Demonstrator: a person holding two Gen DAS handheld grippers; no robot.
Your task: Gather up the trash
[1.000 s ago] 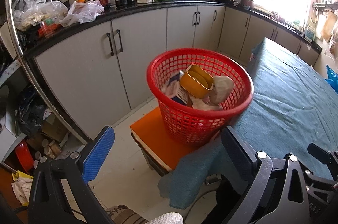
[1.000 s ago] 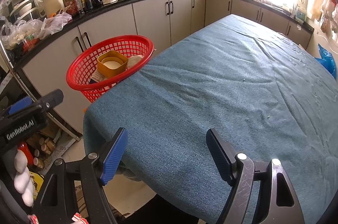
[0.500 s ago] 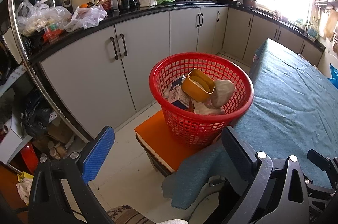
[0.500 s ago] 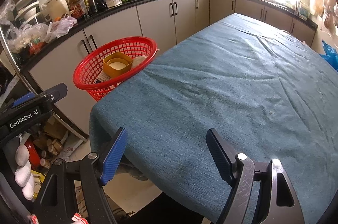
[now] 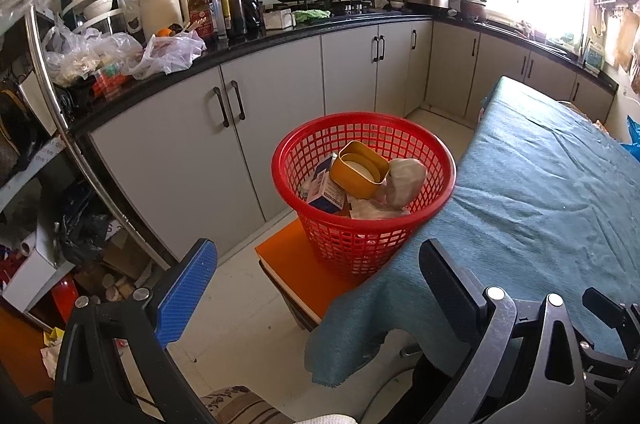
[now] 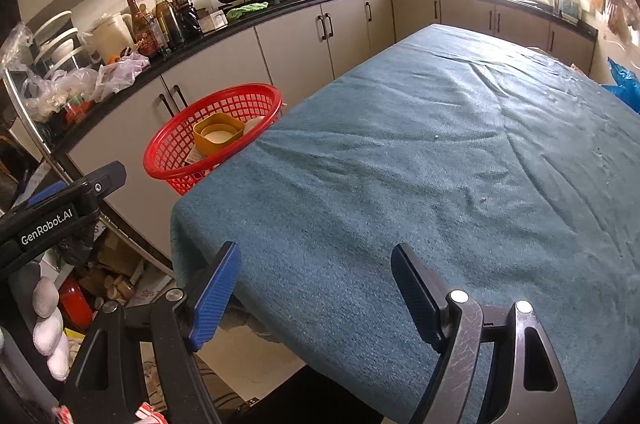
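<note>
A red mesh basket (image 5: 362, 220) stands on an orange stool (image 5: 308, 278) beside the table's corner. It holds a yellow tub (image 5: 360, 169), a blue-and-white carton (image 5: 326, 185) and crumpled paper (image 5: 404, 177). The basket also shows in the right wrist view (image 6: 188, 143). My left gripper (image 5: 316, 270) is open and empty, hanging in front of the basket. My right gripper (image 6: 316, 288) is open and empty over the near edge of the teal-covered table (image 6: 460, 163). The left gripper's body (image 6: 60, 220) shows at the right view's left edge.
A black counter (image 5: 280, 31) with grey cabinets runs along the back, crowded with bottles, a kettle, plastic bags and pans. A metal rack with clutter (image 5: 52, 183) stands at the left. A blue bag (image 6: 622, 85) lies past the table's far right.
Both grippers have pulled back and risen a little; the basket looks smaller and farther away. Both stay open and empty.
</note>
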